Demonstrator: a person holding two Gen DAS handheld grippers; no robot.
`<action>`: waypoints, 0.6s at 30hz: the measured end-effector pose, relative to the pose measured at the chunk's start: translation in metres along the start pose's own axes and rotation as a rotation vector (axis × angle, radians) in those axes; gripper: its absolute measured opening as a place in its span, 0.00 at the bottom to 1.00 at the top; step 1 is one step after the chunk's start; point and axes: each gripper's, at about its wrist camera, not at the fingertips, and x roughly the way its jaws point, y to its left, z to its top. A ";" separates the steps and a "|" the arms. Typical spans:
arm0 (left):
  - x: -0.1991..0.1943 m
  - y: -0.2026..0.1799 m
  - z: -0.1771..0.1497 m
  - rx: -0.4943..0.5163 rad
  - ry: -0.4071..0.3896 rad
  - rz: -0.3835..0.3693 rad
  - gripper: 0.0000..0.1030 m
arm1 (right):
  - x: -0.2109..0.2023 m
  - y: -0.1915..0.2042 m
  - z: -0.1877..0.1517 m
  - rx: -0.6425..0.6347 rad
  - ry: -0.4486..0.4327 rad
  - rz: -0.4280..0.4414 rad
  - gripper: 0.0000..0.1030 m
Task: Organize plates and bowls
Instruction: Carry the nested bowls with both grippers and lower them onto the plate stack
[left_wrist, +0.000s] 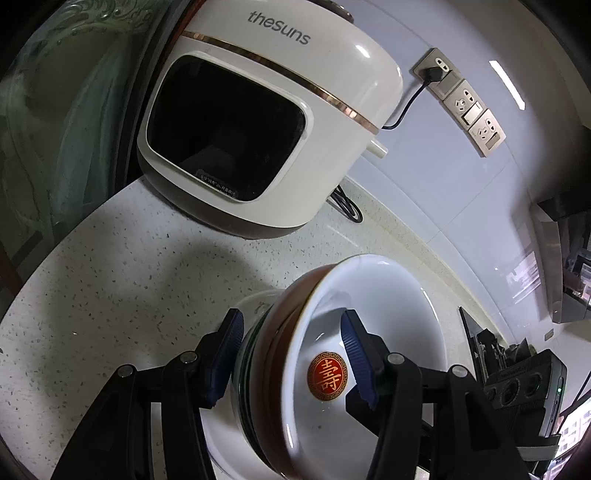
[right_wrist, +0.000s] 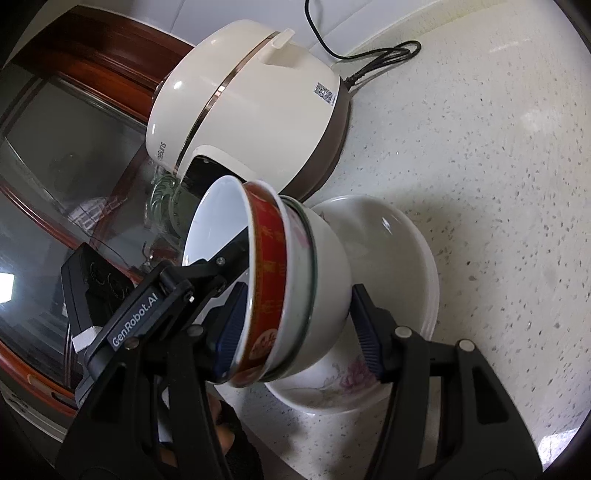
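A stack of nested bowls sits on white plates on the speckled counter. The top bowl is red outside and white inside with a red medallion. Under it are a green-rimmed bowl and a white bowl. My left gripper straddles the stack's rim, one finger inside the top bowl and one outside, closed on it. My right gripper straddles the same stack from the other side, its pads close to both sides. The flowered white plates lie underneath.
A white thesuns rice cooker stands behind the stack, its cord coiled on the counter. Wall sockets are on the tiled wall. A dark wooden glass-front cabinet lies to the left. A range hood is at the right.
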 end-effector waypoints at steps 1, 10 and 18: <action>0.000 0.001 0.000 0.000 0.000 -0.001 0.53 | 0.000 0.001 0.000 -0.009 0.000 -0.005 0.58; 0.000 0.007 0.000 -0.009 0.005 -0.010 0.49 | 0.004 0.005 0.002 -0.063 0.008 -0.039 0.58; -0.008 0.001 0.001 0.029 -0.019 0.013 0.49 | 0.011 0.014 0.000 -0.137 0.004 -0.104 0.61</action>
